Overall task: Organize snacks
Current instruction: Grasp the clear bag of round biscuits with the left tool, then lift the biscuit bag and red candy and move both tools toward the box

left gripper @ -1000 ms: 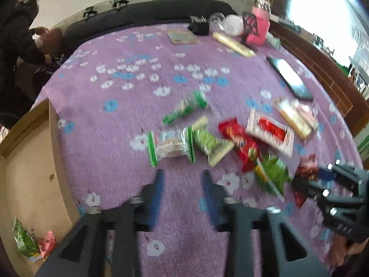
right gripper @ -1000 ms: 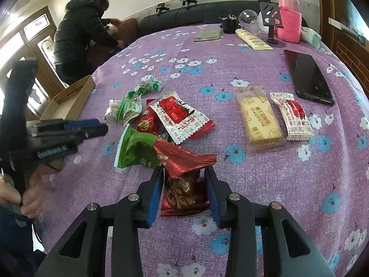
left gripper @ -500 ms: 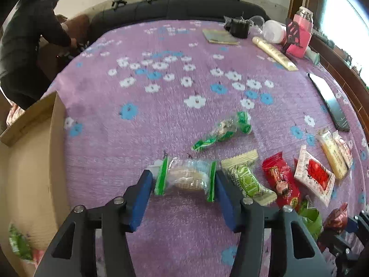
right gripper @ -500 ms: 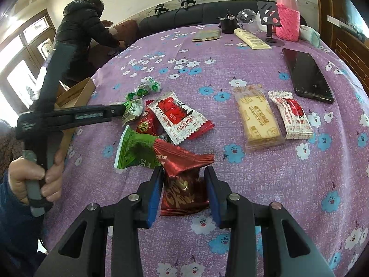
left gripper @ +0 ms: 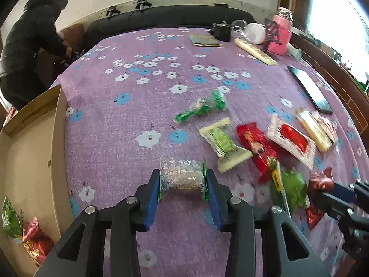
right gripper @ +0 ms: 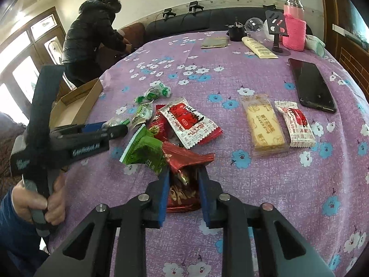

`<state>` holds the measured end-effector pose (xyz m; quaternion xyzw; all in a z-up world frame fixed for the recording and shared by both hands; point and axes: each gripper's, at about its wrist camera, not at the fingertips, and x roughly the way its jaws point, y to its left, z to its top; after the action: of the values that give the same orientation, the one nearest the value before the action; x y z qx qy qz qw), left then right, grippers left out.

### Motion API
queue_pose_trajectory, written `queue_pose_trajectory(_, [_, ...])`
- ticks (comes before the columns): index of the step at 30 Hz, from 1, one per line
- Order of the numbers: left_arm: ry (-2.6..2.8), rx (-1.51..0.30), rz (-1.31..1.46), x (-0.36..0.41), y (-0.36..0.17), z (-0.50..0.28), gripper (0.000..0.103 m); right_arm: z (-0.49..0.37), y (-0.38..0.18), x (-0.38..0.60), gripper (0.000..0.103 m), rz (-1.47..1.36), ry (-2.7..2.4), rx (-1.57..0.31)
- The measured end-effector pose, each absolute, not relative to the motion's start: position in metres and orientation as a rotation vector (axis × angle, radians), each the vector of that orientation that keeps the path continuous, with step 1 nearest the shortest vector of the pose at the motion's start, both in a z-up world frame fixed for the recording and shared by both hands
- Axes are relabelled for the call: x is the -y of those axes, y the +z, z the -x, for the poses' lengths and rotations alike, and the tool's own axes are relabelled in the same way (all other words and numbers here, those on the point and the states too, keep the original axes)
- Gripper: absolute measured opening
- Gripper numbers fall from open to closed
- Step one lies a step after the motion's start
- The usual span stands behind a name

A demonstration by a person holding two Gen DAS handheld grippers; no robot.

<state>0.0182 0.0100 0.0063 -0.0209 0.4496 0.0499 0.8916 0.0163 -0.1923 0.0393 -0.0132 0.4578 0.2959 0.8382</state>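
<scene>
Your left gripper (left gripper: 182, 184) clamps the clear green-edged biscuit packet (left gripper: 181, 177) above the purple floral tablecloth (left gripper: 120, 120), right gripper (right gripper: 183, 184) pinching the dark-red foil sachet (right gripper: 183, 194); over-squeezing risks crushing the biscuit.

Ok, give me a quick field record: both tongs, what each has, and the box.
left tongs: shut on clear cookie packet
right tongs: shut on dark red snack bag
cardboard box: at the table's left edge, holds a green packet and a red packet
table: purple floral cloth, other snacks loose
</scene>
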Motion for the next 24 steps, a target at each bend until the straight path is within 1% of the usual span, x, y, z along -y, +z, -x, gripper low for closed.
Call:
queue_pose_trajectory(2, [0.094,-0.925,0.038,-0.007,0.006,-0.018,0.041,-0.018,0.036,0.191,0.028,0.036,0.615,-0.987])
queue_pose_trajectory(7, [0.078,-0.904,0.034,-0.006,0.005,-0.018,0.04,-0.021,0.031,0.191,0.031,0.04,0.616,-0.992])
queue_pose_trajectory(9, [0.066,-0.899,0.039,-0.005,0.005,-0.017,0.04,-0.021,0.031,0.191,0.03,0.04,0.614,-0.988])
queue_pose_trajectory(11, [0.055,-0.893,0.046,-0.006,0.006,-0.016,0.04,-0.021,0.033,0.195,0.025,0.013,0.614,-0.977])
queue_pose_trajectory(24, [0.012,-0.819,0.083,-0.006,0.019,-0.008,0.04,-0.021,0.058,0.216,0.025,-0.111,0.611,-0.847])
